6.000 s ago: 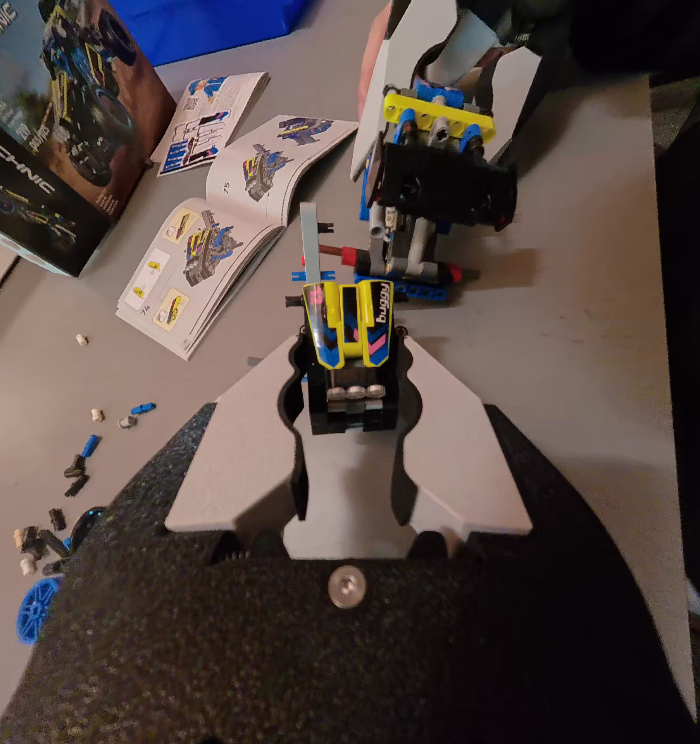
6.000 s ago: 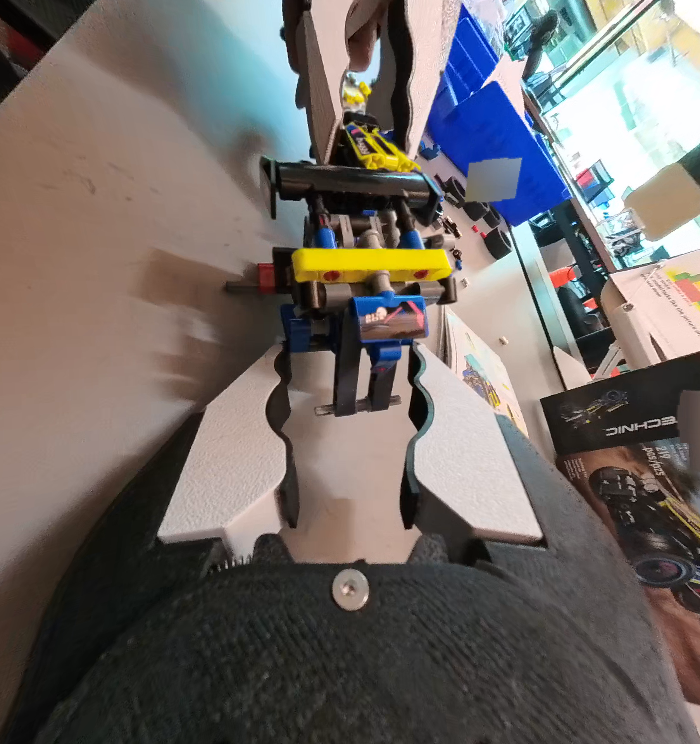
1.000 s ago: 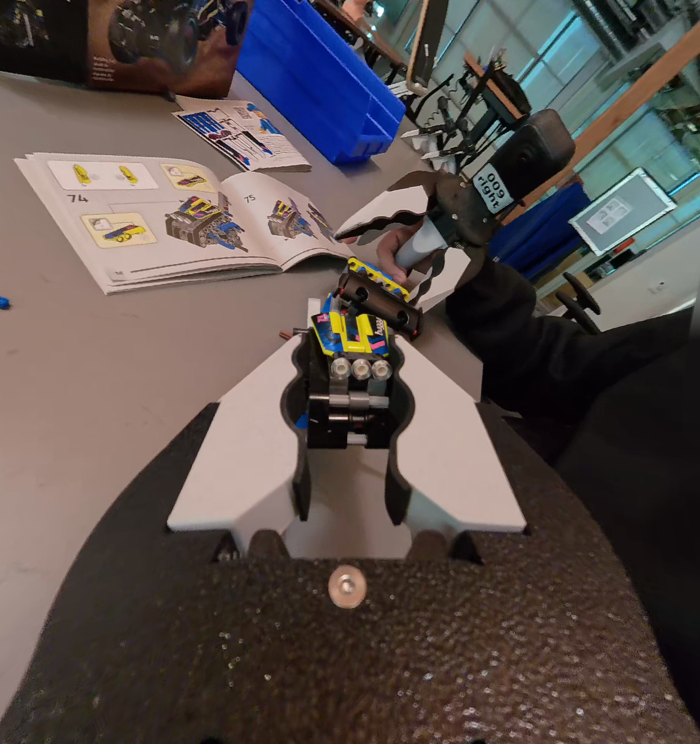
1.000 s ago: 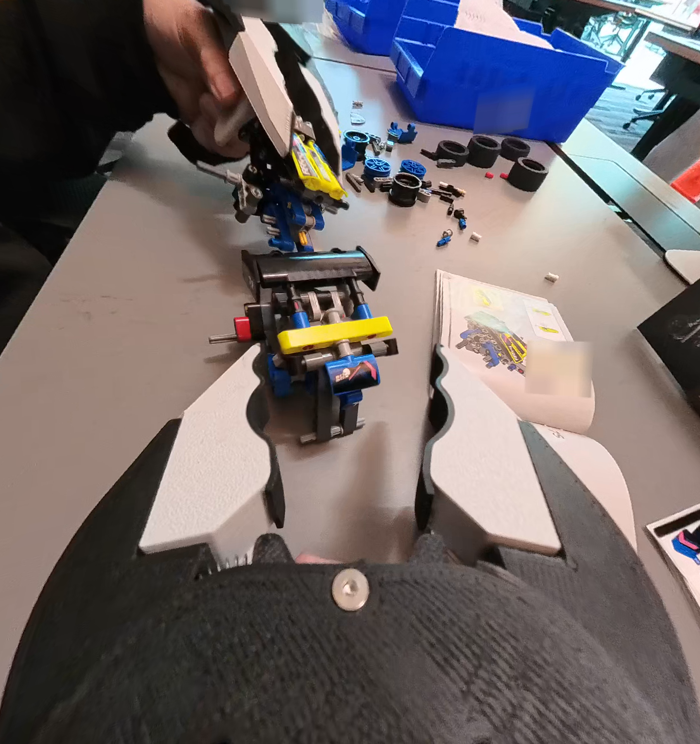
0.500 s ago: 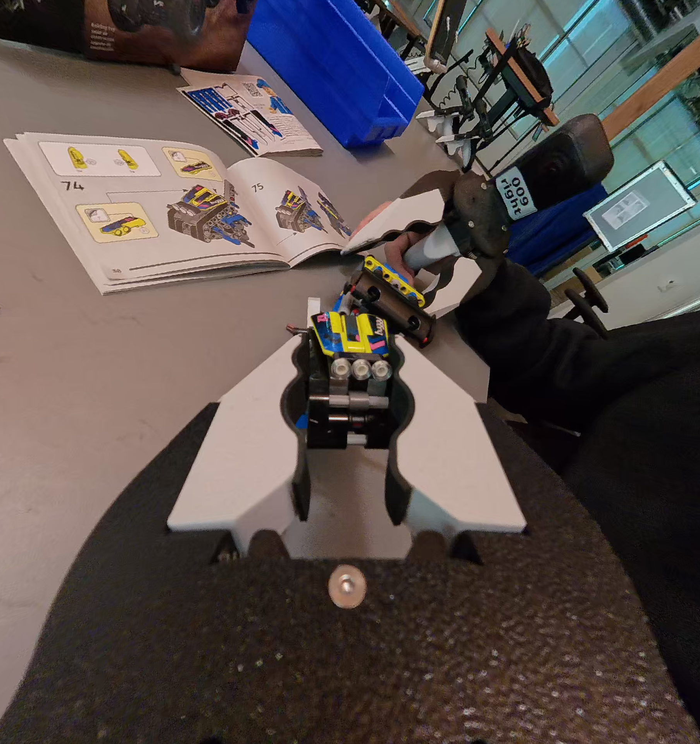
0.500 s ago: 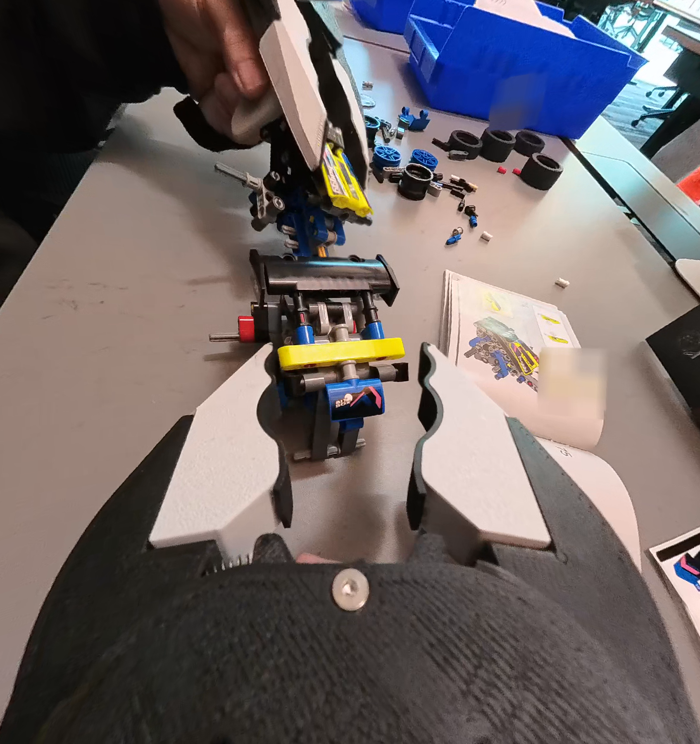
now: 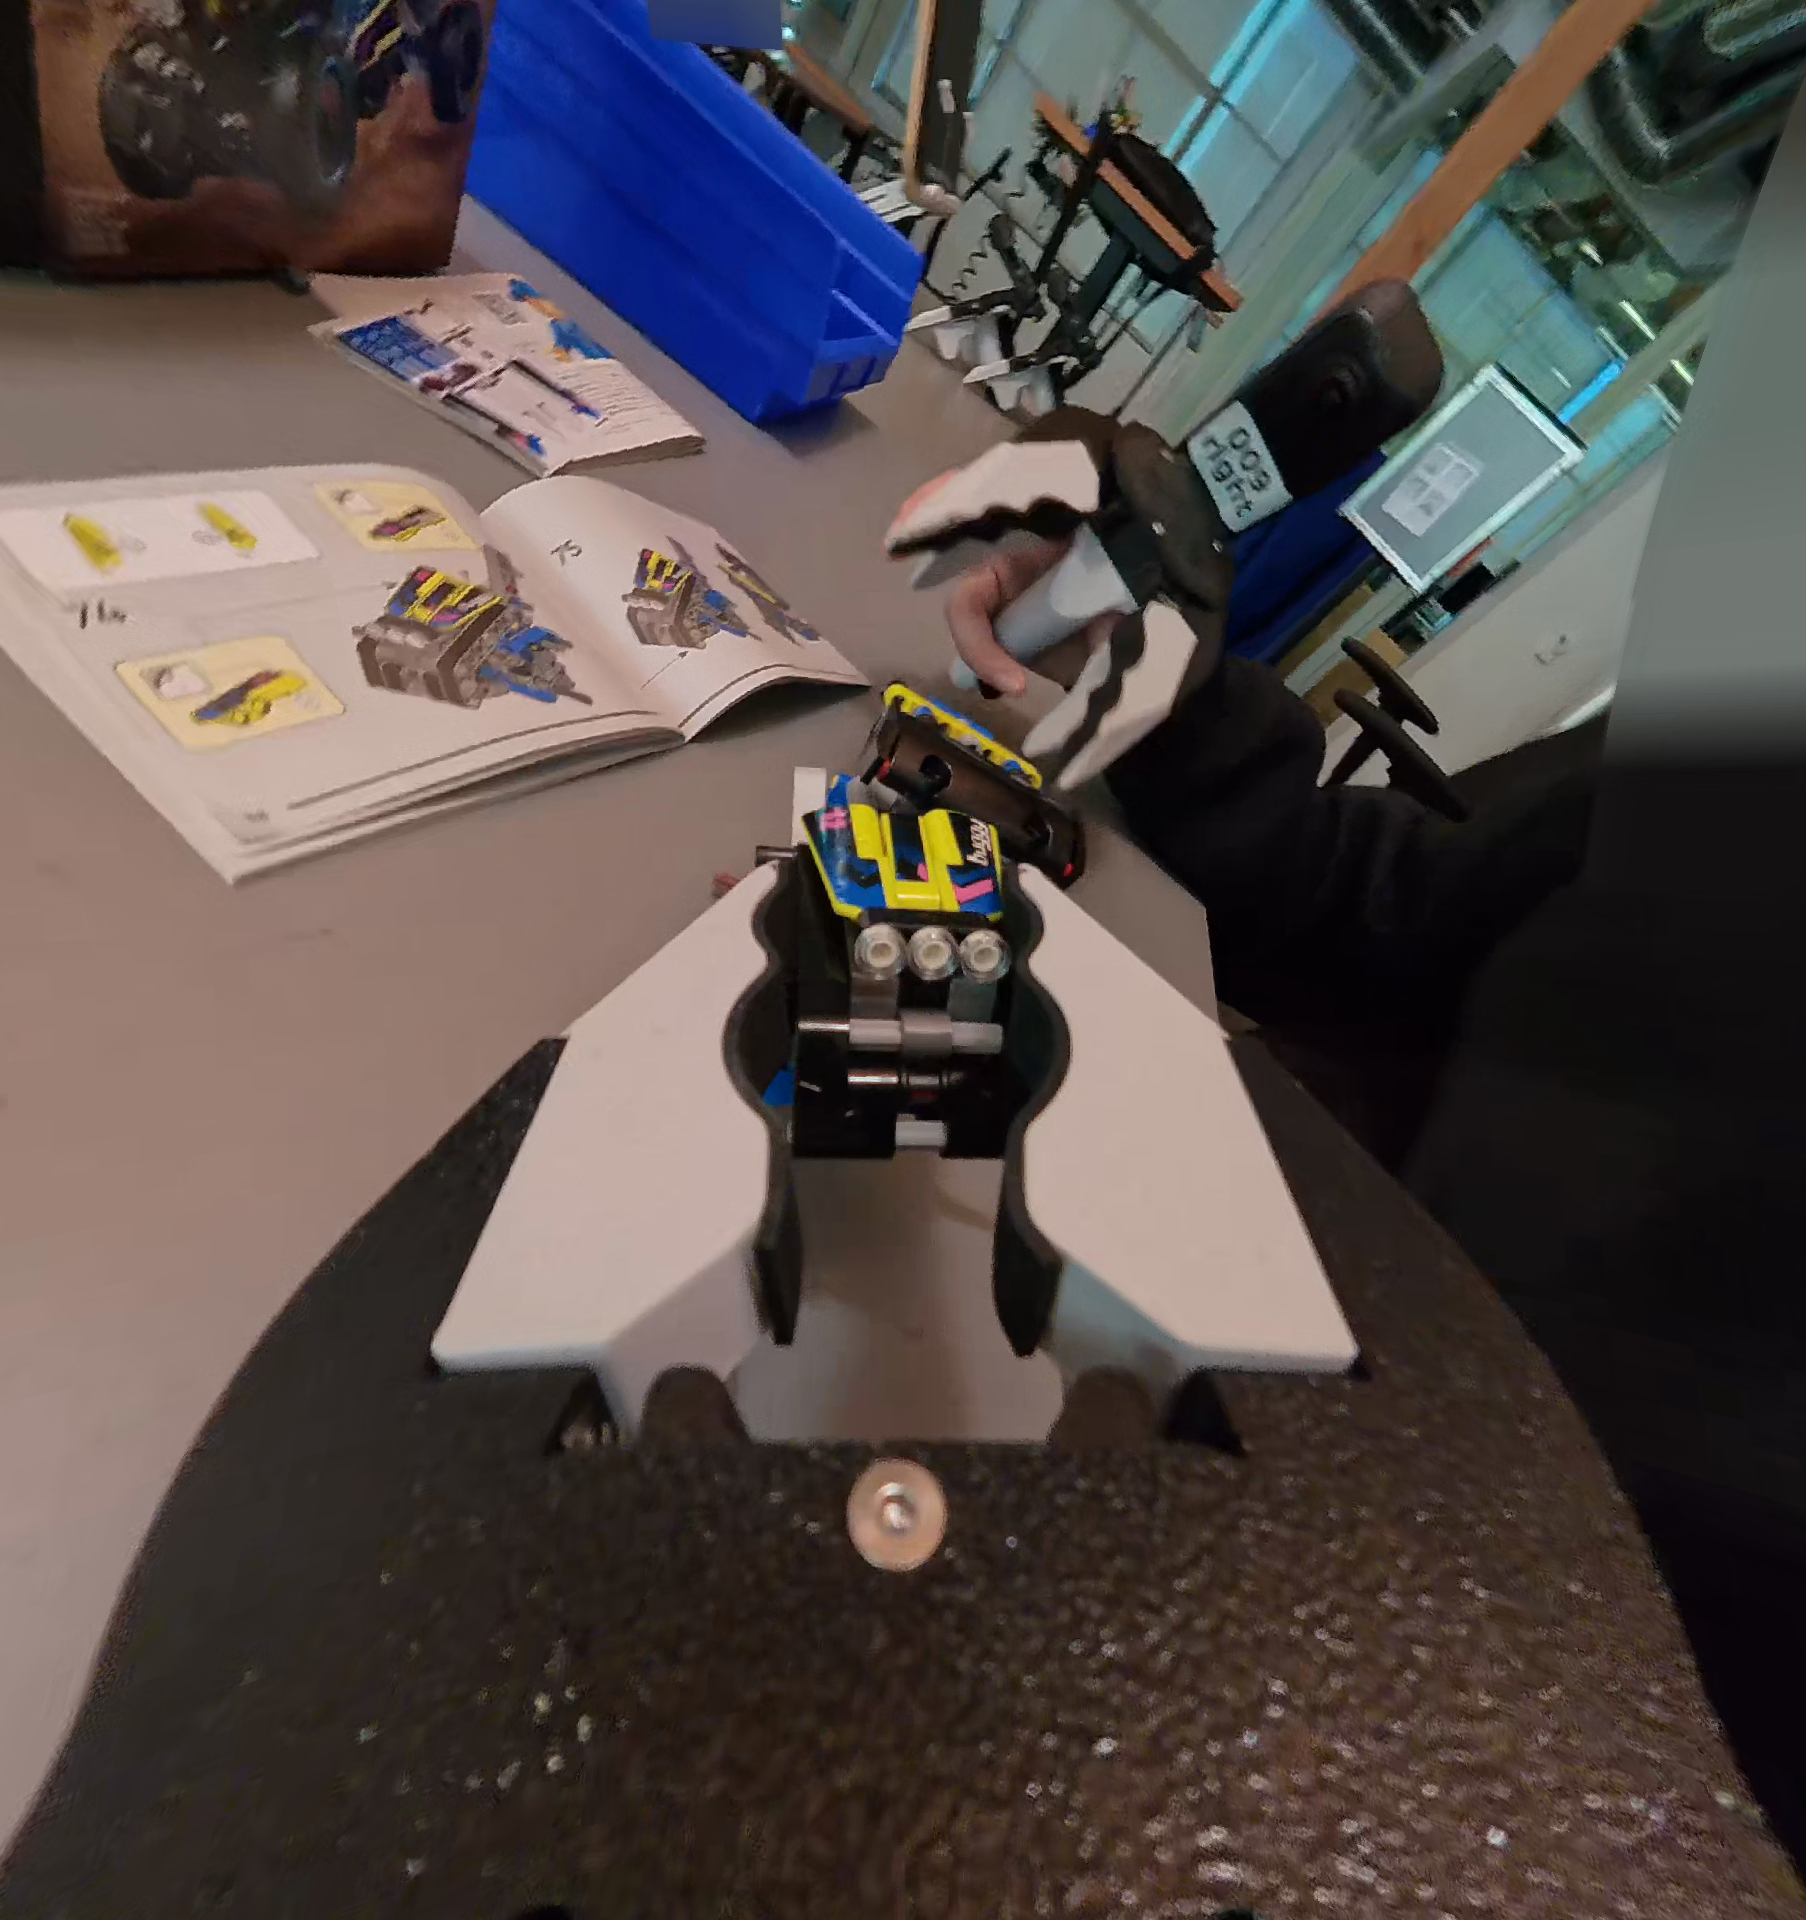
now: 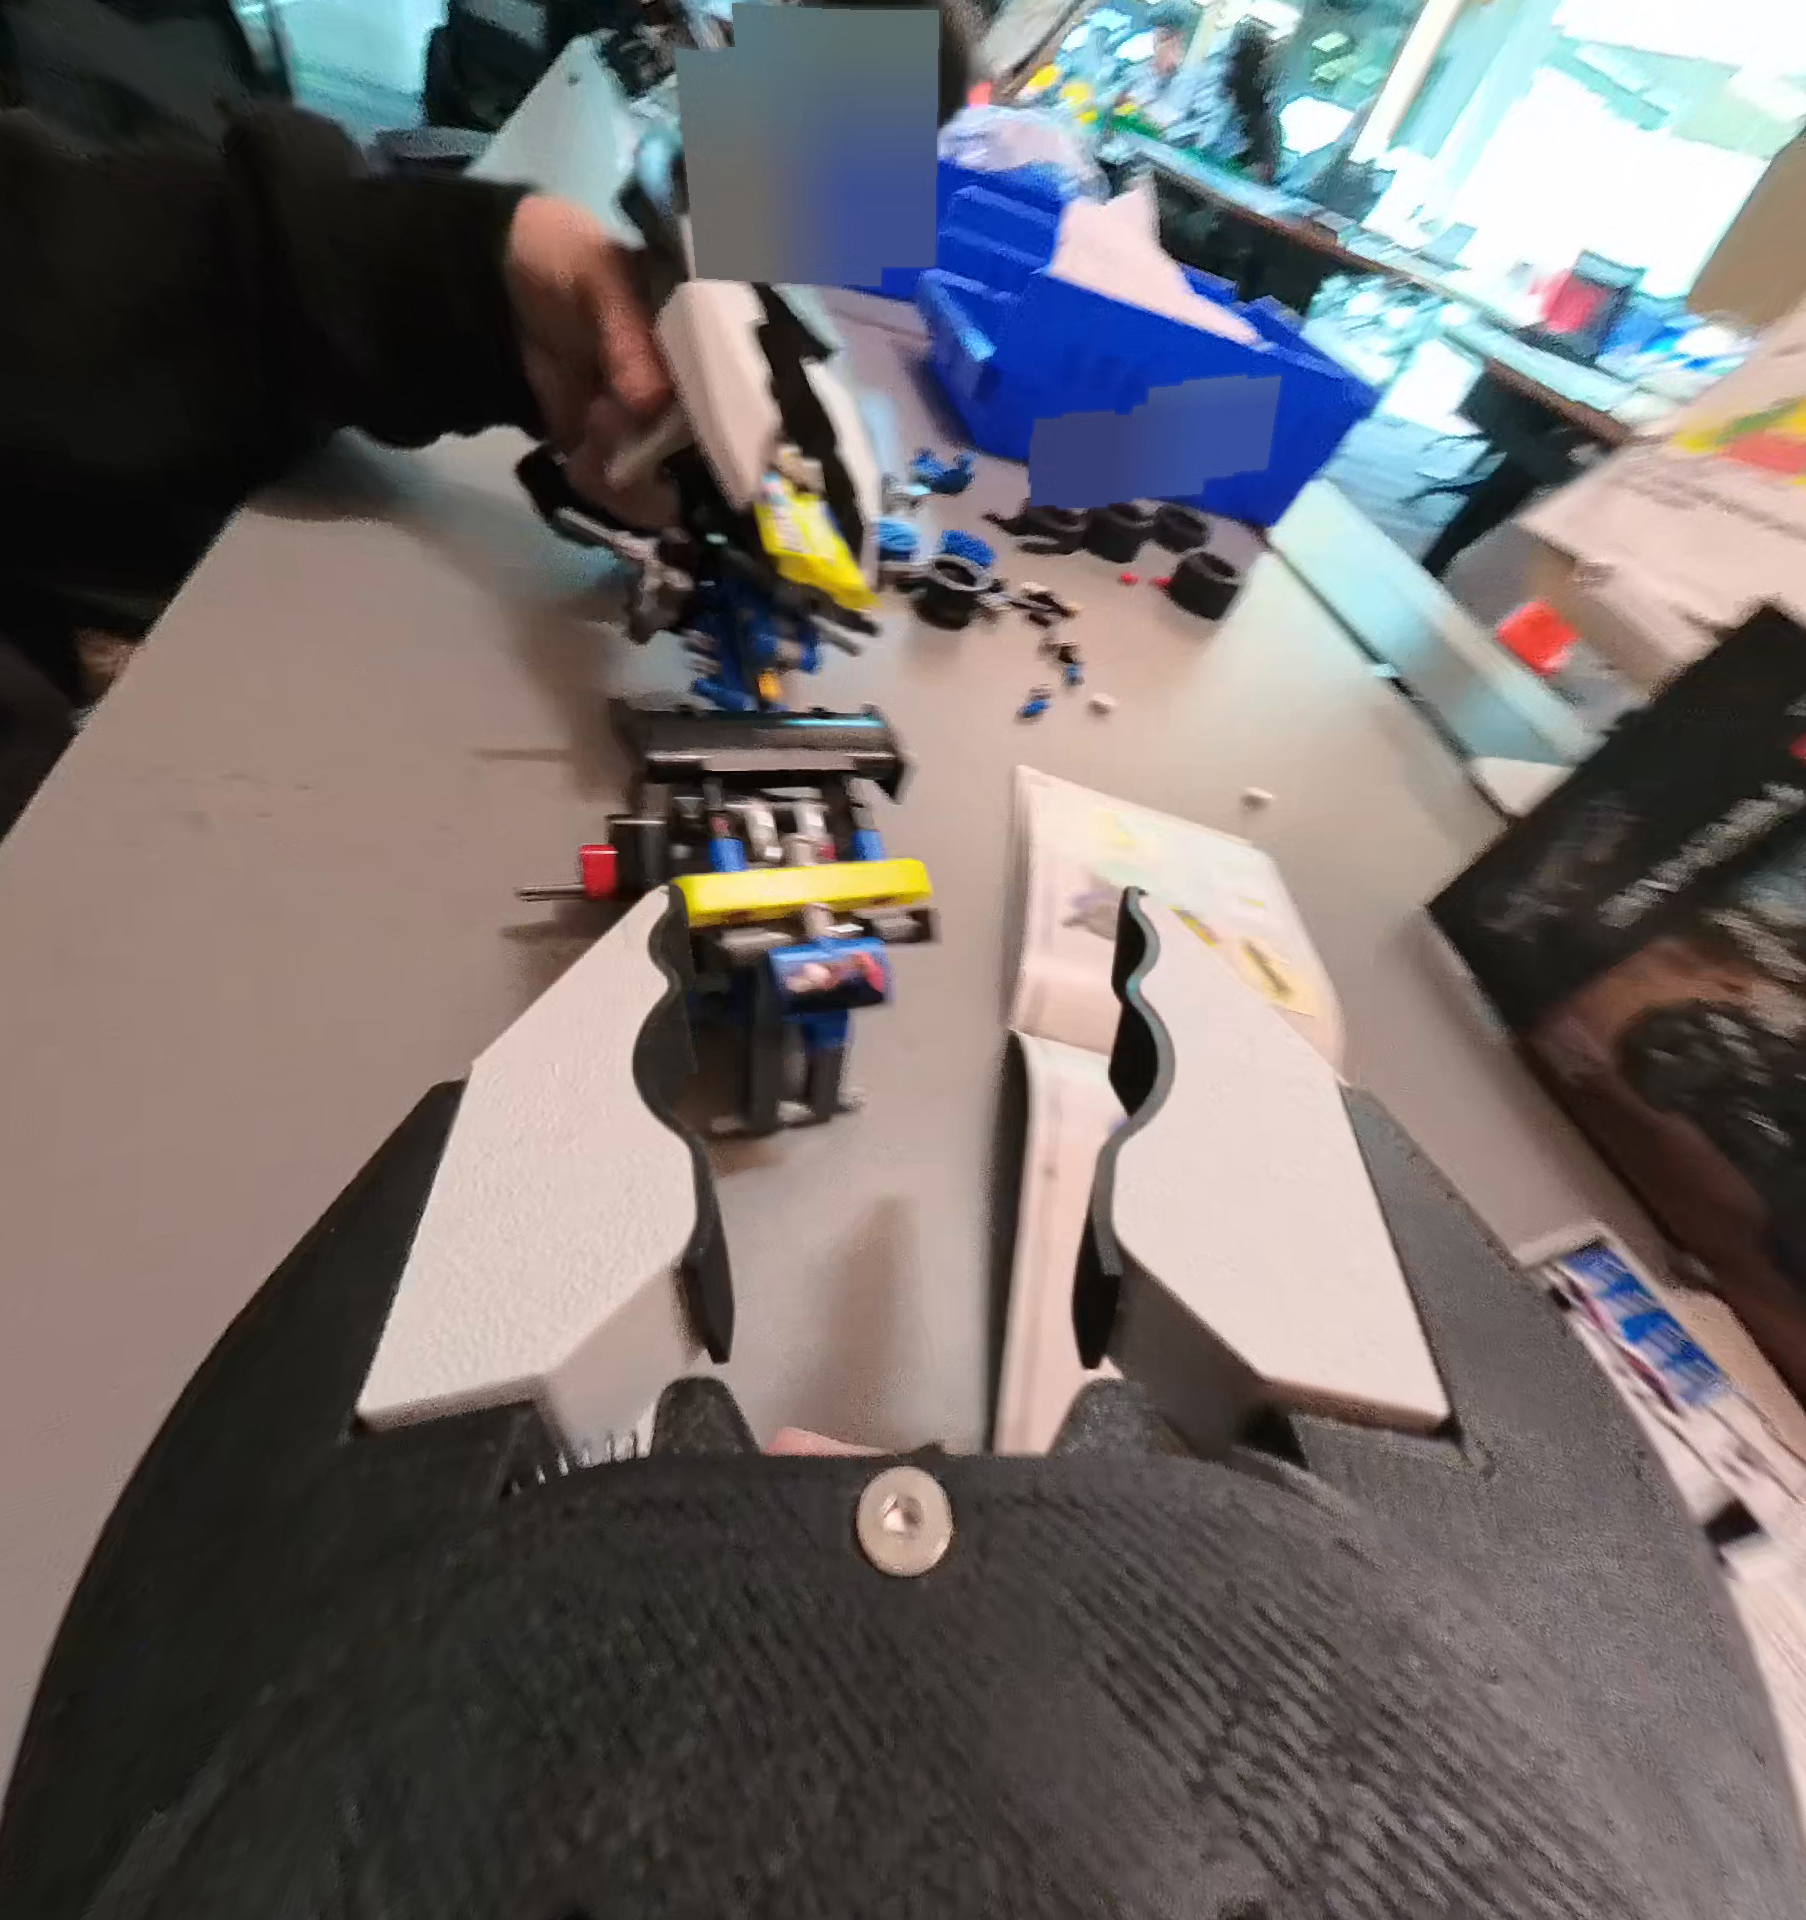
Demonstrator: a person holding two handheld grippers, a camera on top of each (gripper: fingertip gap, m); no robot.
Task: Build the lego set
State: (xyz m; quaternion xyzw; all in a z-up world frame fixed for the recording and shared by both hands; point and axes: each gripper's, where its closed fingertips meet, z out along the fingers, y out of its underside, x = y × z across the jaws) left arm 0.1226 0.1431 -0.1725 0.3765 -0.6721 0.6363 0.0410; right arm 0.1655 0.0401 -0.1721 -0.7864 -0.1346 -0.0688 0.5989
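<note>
The left gripper (image 7: pixel 899 1039) fingers pinch a small brick-built front section (image 7: pixel 904 977) (yellow-and-blue hood panels), held above the counter (image 7: pixel 255 1039). The right gripper (image 8: pixel 904 997) fingers are spread beside the rear assembly (image 8: pixel 774 862) standing on the counter. Both are probably light, rigid and prone to separating: grip the solid black frames, not protruding pins.

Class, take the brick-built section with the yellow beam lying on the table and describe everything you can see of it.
The brick-built section lies on the grey table, plastic: a yellow beam crosswise, a wide black panel at its far end, blue and grey connectors between, a small blue printed piece nearest the camera, a red-tipped axle sticking out sideways. The right gripper stands open around its near end, not pressing on it.
</note>
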